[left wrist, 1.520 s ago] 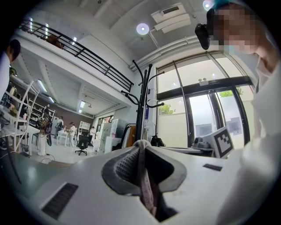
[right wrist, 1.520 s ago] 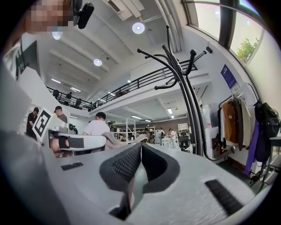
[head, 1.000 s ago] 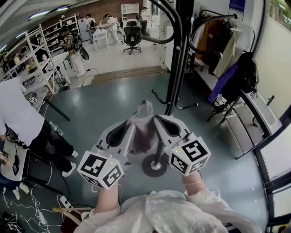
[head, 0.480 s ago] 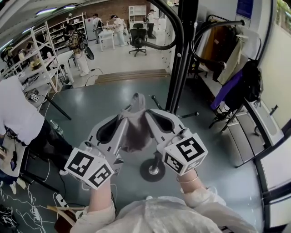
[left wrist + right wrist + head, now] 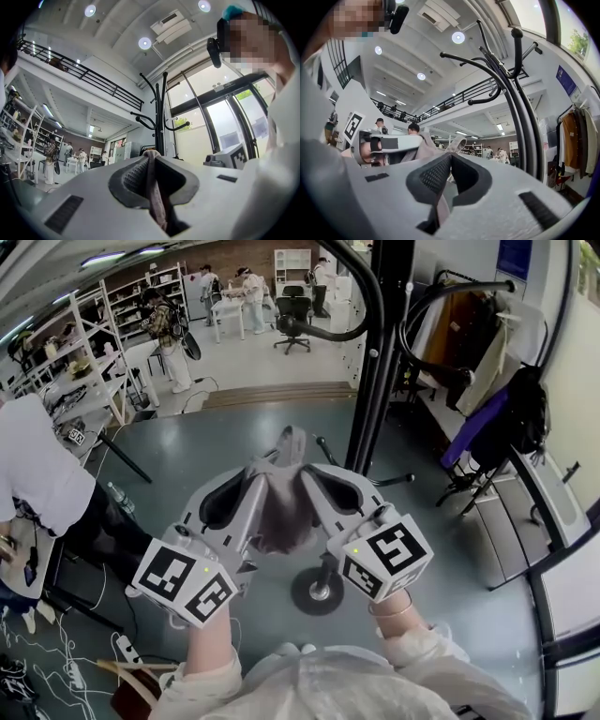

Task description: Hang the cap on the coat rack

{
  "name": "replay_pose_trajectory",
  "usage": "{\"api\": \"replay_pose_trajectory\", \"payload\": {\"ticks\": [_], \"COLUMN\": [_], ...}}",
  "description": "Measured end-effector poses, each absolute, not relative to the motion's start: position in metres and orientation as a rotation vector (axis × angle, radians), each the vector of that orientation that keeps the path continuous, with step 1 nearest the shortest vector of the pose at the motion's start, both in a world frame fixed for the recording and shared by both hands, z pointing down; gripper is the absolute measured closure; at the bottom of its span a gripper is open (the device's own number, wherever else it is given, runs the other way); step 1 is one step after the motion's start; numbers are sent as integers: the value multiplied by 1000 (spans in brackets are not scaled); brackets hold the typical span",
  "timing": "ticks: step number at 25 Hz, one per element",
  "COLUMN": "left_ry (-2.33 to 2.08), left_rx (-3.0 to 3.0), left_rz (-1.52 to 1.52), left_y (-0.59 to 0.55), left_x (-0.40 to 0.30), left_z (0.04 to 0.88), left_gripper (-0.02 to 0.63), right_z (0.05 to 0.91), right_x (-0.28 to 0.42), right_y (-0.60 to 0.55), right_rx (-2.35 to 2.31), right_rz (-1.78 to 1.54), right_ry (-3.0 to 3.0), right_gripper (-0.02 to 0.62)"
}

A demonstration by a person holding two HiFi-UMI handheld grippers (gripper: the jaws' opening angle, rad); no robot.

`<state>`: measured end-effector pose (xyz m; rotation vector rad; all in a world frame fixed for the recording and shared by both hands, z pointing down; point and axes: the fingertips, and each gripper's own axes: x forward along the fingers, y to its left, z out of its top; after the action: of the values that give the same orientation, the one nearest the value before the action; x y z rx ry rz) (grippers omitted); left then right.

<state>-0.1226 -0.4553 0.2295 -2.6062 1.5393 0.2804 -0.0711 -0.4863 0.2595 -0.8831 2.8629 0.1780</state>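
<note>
A mauve-grey cap (image 5: 279, 499) hangs between both grippers, raised in front of me. My left gripper (image 5: 255, 470) is shut on its left edge, with the fabric (image 5: 154, 190) pinched between the jaws. My right gripper (image 5: 302, 472) is shut on the other edge, where cloth (image 5: 440, 206) shows in the jaw slot. The black coat rack (image 5: 377, 352) stands just ahead and to the right, its pole rising from a round base (image 5: 317, 591). Its curved hooks (image 5: 487, 58) spread overhead, above the cap.
A clothes rail with hanging garments (image 5: 487, 381) stands at the right by the wall. A person in white (image 5: 37, 474) is close at the left. Shelving (image 5: 84, 362) and several people at desks (image 5: 244, 287) lie farther back. Cables (image 5: 56, 662) trail on the floor.
Both grippers have lifted the cap a little higher and nearer the rack's pole. Their hold on the cap is unchanged.
</note>
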Motion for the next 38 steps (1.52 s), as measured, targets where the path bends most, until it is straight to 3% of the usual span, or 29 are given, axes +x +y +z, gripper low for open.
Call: {"api": "replay_pose_trajectory", "payload": {"ticks": [23, 38], "left_ry": [1427, 1301], "left_rx": [-2577, -2450], "left_rz": [336, 378], "left_y": [-460, -442], "left_x": [-148, -146], "left_z": [190, 118], "left_gripper": [563, 563], "right_z": [216, 126], "right_x": [-68, -68], "right_y": [-491, -470], "right_rx": [-969, -871], "right_rz": [314, 553], "right_ry": [2800, 2682], "right_gripper": [592, 592]}}
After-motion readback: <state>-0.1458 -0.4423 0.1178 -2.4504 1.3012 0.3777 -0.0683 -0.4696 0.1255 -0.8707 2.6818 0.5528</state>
